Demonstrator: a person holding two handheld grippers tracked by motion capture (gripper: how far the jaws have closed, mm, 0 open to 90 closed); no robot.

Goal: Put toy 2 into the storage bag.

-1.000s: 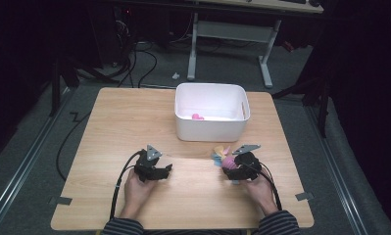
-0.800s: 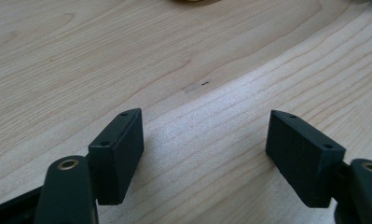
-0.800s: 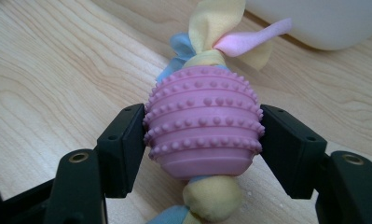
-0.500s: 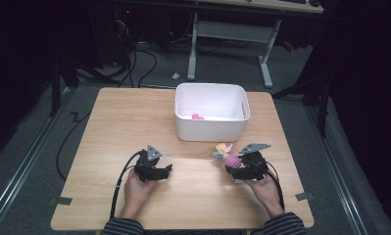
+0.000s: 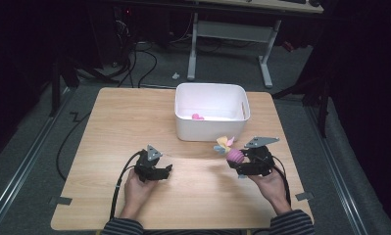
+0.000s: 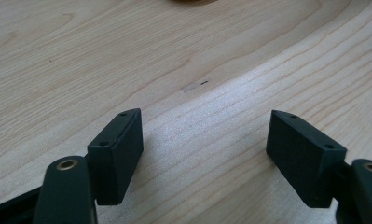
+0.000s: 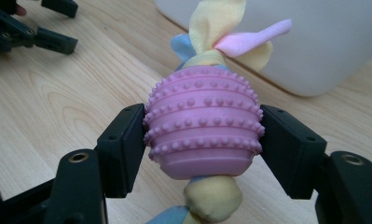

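Gripping a knobbly pink toy [image 7: 203,122], the right gripper [image 5: 242,164] looks set to carry it into the white bin [image 5: 210,128]; left gripper [image 6: 204,156] rests wide open, empty

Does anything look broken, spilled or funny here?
Nothing stands out. The right gripper squeezes a bumpy pink toy with cloth tails, beside the white bin. The left gripper is open over bare wooden table. No spills or damage show.
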